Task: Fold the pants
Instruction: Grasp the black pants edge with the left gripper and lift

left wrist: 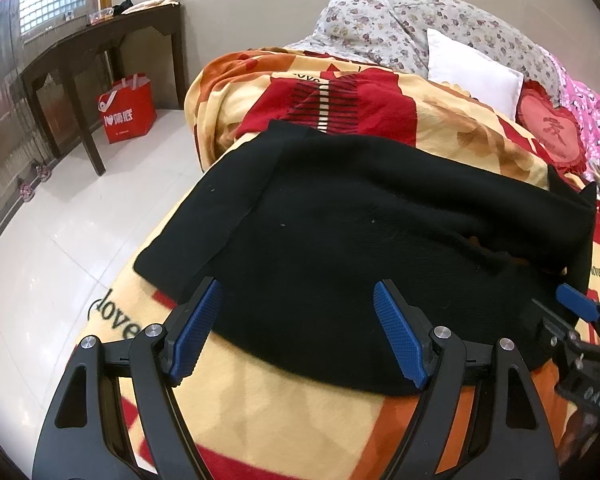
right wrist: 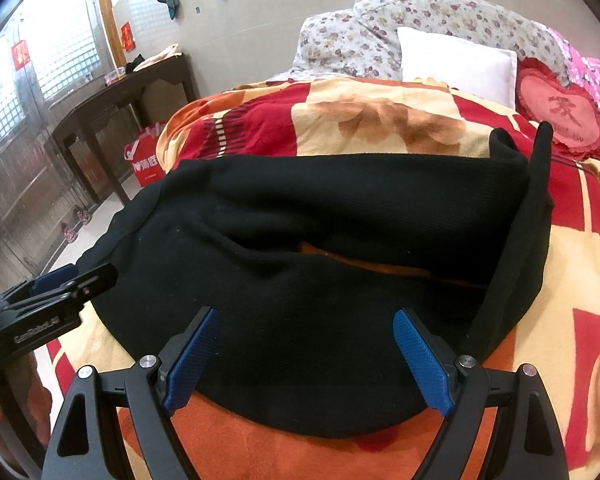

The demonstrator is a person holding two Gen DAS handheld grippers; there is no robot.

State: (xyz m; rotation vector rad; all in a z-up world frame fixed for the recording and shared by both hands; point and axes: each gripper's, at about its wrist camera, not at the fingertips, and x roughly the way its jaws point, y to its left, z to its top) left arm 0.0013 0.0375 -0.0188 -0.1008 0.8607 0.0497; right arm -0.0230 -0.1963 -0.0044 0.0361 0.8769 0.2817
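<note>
Black pants (left wrist: 340,232) lie folded across a red, orange and cream blanket (left wrist: 260,408) on the bed; they also show in the right wrist view (right wrist: 320,240), with a gap between the layers showing orange. My left gripper (left wrist: 298,300) is open and empty, its blue pads just over the pants' near edge. My right gripper (right wrist: 306,328) is open and empty, over the near edge further right. The right gripper shows at the right edge of the left wrist view (left wrist: 580,312), and the left gripper at the left edge of the right wrist view (right wrist: 56,284).
A white pillow (left wrist: 472,72), floral bedding (left wrist: 380,24) and a red heart cushion (left wrist: 552,128) lie at the head of the bed. A dark wooden table (left wrist: 100,44) and a red bag (left wrist: 126,108) stand on the tiled floor to the left.
</note>
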